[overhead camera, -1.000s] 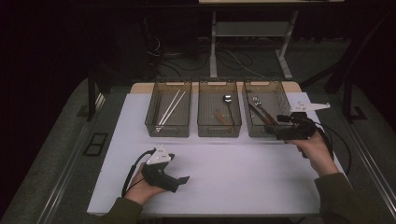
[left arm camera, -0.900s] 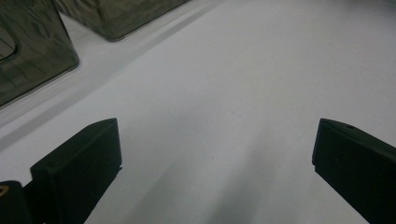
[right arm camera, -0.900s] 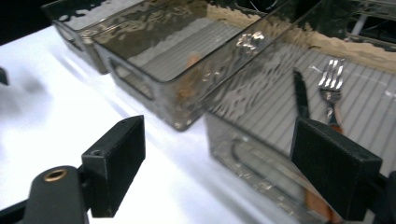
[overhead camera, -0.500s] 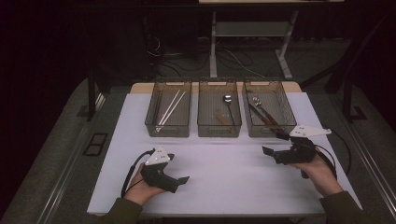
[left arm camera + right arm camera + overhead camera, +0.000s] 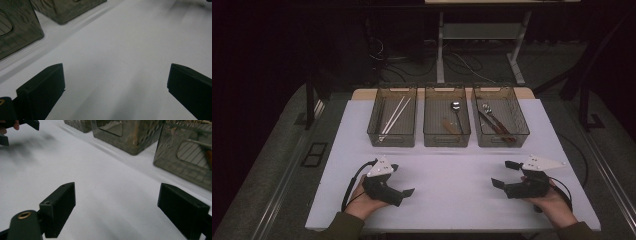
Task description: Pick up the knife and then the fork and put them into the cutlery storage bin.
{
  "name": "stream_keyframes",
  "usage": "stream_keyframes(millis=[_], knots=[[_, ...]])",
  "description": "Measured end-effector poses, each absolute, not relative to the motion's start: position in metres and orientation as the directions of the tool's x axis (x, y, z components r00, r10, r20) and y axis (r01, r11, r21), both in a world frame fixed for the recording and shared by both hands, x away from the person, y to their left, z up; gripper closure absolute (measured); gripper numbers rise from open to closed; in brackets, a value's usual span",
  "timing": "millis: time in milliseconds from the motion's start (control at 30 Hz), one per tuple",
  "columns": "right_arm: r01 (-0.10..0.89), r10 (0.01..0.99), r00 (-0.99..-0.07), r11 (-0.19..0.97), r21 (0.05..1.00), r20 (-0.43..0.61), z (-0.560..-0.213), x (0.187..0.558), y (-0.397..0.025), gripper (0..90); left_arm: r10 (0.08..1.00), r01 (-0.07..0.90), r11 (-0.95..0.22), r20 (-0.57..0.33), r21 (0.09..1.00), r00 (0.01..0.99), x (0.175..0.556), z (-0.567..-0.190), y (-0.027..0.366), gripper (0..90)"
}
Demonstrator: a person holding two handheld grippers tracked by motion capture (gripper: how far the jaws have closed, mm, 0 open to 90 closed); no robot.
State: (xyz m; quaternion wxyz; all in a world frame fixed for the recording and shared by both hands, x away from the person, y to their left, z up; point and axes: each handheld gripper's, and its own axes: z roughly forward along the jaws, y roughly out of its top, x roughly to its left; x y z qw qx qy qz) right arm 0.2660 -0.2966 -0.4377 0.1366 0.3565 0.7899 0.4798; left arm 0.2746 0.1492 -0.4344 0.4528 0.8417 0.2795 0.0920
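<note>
both hand-held grippers rest low on the white tabletop (image 5: 452,170), left hand-held gripper (image 5: 404,181) and right hand-held gripper (image 5: 505,174), jaws wide apart and holding nothing. the sorted cutlery lies in three bins (image 5: 447,140) well ahead. judged finished: keep jaws open, hands still, clear of the bins.
</note>
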Motion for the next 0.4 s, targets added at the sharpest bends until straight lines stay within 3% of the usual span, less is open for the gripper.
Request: stream_keyframes(millis=[400], knots=[[0.448,0.678,-0.723,0.317,0.836,0.13,-0.4434,0.2609,-0.2933,14.5,0.559,0.39,-0.435,-0.097,0.811,0.824,0.2754,-0.4355,0.1497,0.0]])
